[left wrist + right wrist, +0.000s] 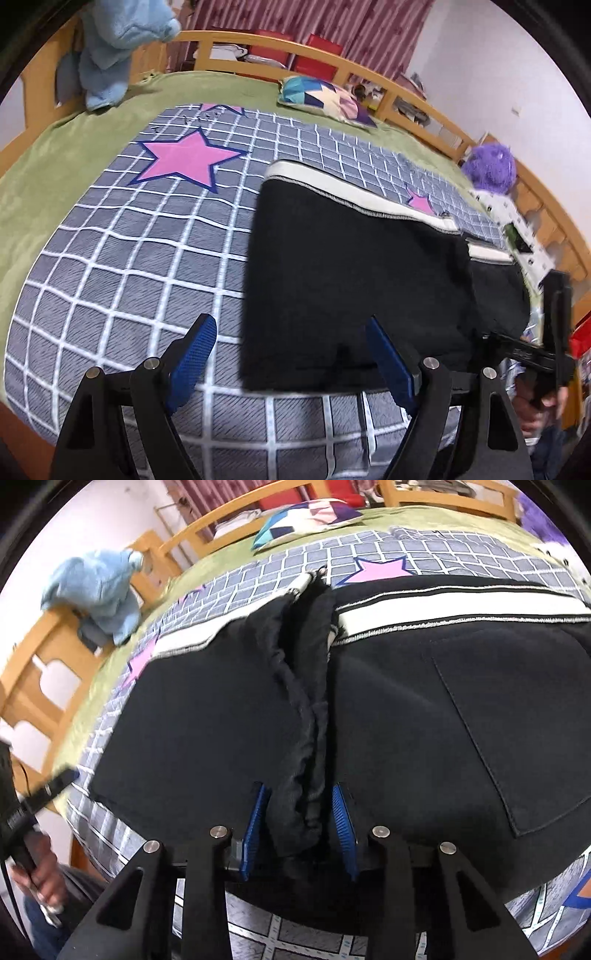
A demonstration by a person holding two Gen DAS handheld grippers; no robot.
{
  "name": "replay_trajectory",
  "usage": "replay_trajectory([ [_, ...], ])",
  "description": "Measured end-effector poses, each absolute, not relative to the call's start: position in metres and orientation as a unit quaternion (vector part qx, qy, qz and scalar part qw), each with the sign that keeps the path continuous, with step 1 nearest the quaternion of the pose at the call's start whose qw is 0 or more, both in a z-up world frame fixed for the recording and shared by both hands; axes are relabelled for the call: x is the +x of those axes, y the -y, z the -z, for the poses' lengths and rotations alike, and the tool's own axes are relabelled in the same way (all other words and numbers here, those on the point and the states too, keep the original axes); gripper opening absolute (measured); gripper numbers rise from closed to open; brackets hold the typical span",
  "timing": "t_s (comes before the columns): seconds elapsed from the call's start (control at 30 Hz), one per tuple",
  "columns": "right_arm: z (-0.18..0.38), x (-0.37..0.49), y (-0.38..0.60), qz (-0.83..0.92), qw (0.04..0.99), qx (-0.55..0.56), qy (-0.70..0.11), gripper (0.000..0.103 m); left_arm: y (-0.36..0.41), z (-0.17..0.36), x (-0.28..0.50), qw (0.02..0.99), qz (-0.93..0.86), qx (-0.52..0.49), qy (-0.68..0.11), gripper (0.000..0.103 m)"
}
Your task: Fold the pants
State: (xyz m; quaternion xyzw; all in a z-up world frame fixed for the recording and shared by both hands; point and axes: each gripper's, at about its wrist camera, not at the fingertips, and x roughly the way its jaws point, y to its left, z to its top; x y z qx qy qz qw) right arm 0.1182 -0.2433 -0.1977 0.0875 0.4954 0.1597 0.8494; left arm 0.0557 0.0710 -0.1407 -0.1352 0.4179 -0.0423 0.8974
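Folding black pants on the bed — the fold looks partly made. Right tongs straddle the bunched middle ridge at the near edge, blades parted, not yet clenched. Left tongs hang released at the pants' near left corner. Next move, likely: pinch and carry over.

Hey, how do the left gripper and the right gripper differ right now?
The left gripper is spread wide with nothing between its fingers; the right gripper is narrower, with a bunched fold of the black pants between its pads. The left sits at the pants' edge; the right is over their middle. Both have blue pads.
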Motion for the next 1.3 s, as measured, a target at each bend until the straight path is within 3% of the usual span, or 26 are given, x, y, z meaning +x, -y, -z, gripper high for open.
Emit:
replay_trajectory([
  [0.13, 0.183, 0.104, 0.248, -0.162, 0.87, 0.065, -0.461, 0.041, -0.055, 0.178, 0.075, 0.858, 0.03, -0.13, -0.496, 0.082],
  [0.2, 0.172, 0.098, 0.249, -0.153, 0.888, 0.047, -0.431, 0.049, -0.052, 0.177, 0.074, 0.863, 0.025, -0.115, -0.49, 0.082],
  [0.53, 0.124, 0.151, 0.213, -0.184, 0.928, -0.023, -0.323, 0.05, -0.051, 0.155, 0.067, 0.892, 0.012, -0.088, -0.443, 0.083],
  [0.73, 0.175, 0.195, 0.18, -0.118, 0.907, -0.13, -0.384, 0.046, -0.059, 0.152, 0.077, 0.898, -0.004, -0.097, -0.429, 0.083],
  [0.8, 0.2, 0.219, 0.204, -0.107, 0.882, -0.071, -0.453, 0.047, -0.062, 0.152, 0.08, 0.898, -0.005, -0.104, -0.427, 0.083],
  [0.87, 0.191, 0.221, 0.221, -0.123, 0.883, -0.019, -0.453, 0.047, -0.063, 0.154, 0.083, 0.898, -0.011, -0.103, -0.428, 0.083],
  [1.23, 0.133, 0.14, 0.324, -0.033, 0.931, 0.025, -0.363, 0.048, -0.062, 0.149, 0.097, 0.902, -0.02, -0.108, -0.418, 0.081],
  [1.3, 0.129, 0.122, 0.369, 0.013, 0.933, 0.055, -0.355, 0.058, -0.064, 0.148, 0.101, 0.897, -0.011, -0.123, -0.425, 0.081],
])
